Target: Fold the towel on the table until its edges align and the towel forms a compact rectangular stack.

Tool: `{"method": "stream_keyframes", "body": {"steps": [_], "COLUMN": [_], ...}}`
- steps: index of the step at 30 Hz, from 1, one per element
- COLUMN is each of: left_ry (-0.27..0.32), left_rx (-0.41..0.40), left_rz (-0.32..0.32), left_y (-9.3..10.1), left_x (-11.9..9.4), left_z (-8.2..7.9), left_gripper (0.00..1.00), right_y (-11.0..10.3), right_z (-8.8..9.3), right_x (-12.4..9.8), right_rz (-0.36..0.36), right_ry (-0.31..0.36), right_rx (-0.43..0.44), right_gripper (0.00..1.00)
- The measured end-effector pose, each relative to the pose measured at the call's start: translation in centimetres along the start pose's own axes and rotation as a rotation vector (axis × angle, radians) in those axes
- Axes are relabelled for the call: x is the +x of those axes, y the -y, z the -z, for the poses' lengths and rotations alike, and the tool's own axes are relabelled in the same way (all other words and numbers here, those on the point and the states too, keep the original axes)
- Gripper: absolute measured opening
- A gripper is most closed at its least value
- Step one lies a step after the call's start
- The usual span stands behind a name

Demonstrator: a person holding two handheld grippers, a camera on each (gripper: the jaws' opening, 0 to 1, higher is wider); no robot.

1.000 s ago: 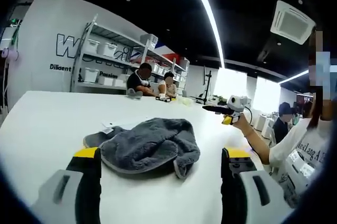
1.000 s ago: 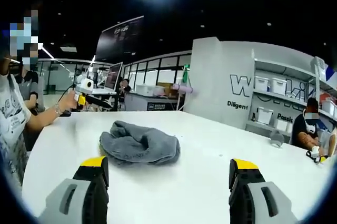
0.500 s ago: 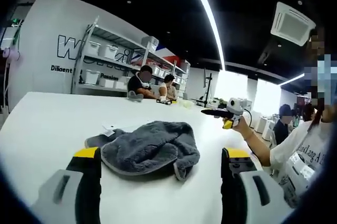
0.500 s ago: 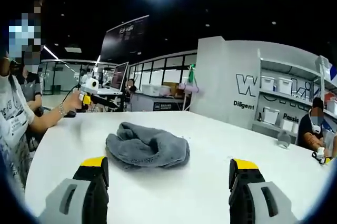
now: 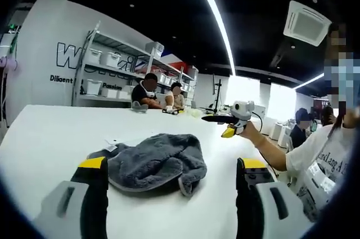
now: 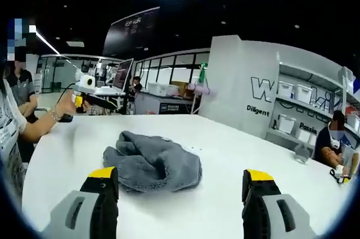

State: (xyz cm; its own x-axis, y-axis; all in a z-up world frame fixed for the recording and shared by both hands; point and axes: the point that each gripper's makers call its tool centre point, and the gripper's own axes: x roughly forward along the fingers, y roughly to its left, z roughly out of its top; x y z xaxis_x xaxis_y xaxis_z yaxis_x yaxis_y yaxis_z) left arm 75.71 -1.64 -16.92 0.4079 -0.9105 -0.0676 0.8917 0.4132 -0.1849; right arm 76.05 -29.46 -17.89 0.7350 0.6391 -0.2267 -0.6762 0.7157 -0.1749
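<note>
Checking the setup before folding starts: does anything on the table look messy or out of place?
The grey towel lies crumpled in a heap on the white table, not flat, with a small white tag poking out. Nothing else stands out.

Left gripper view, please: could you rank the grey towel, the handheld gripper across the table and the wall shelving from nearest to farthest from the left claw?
1. Crumpled grey terry towel, just ahead, between the jaws.
2. Handheld gripper, right of centre, farther back.
3. White wall shelving, far left.

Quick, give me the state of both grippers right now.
Left gripper: open, holding nothing, crumpled grey towel ahead between its jaws.
Right gripper: open, holding nothing, towel just beyond it.
</note>
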Motion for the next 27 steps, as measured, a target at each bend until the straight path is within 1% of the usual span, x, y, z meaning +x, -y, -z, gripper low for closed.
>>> {"method": "stream_keyframes", "body": {"steps": [1,3,6,7,10,12,14,16,18,20,21,27], "left_ry": [-0.002,-0.002,0.003,0.006,0.008,0.007,0.003,0.0,-0.002,-0.002,-0.002,-0.004], "left_rx": [0.003,0.007,0.012,0.013,0.011,0.009,0.007,0.006,0.006,0.008,0.009,0.015], "left_rz": [0.003,0.007,0.009,0.011,0.012,0.01,0.009,0.008,0.009,0.012,0.013,0.016], "left_y": [0.1,0.2,0.4,0.4,0.4,0.3,0.2,0.2,0.2,0.4,0.4,0.4], "left_x": [0.0,0.0,-0.1,-0.1,-0.1,-0.1,-0.1,-0.1,-0.1,0.0,0.0,0.0], "left_z": [0.0,-0.1,-0.3,-0.4,-0.5,-0.4,-0.4,-0.3,-0.2,-0.2,-0.2,-0.4], "left_gripper": [0.99,0.99,0.99,0.99,0.99,0.99,0.99,0.99,0.99,0.99,0.99,0.99], "right_y": [-0.4,-1.4,-2.6,-3.6,-6.4,-8.3,-9.6,-10.7,-11.5,-12.8,-13.2,-14.5], "right_z": [0.1,0.6,1.0,1.1,0.8,0.8,0.8,0.9,0.8,1.0,1.1,2.2], "right_x": [0.4,1.4,2.5,2.9,3.6,3.9,4.3,4.9,5.4,5.9,6.3,8.2], "right_rz": [-0.009,-0.035,-0.062,-0.082,-0.166,-0.218,-0.248,-0.271,-0.293,-0.347,-0.36,-0.415], "right_ry": [-0.007,-0.044,-0.077,-0.079,-0.048,-0.038,-0.038,-0.042,-0.033,-0.035,-0.037,-0.077], "right_rx": [-0.003,-0.044,-0.093,-0.119,-0.206,-0.239,-0.25,-0.257,-0.262,-0.268,-0.269,-0.287], "right_gripper": [0.9,0.86,0.83,0.82,0.75,0.71,0.69,0.68,0.64,0.59,0.56,0.53]}}
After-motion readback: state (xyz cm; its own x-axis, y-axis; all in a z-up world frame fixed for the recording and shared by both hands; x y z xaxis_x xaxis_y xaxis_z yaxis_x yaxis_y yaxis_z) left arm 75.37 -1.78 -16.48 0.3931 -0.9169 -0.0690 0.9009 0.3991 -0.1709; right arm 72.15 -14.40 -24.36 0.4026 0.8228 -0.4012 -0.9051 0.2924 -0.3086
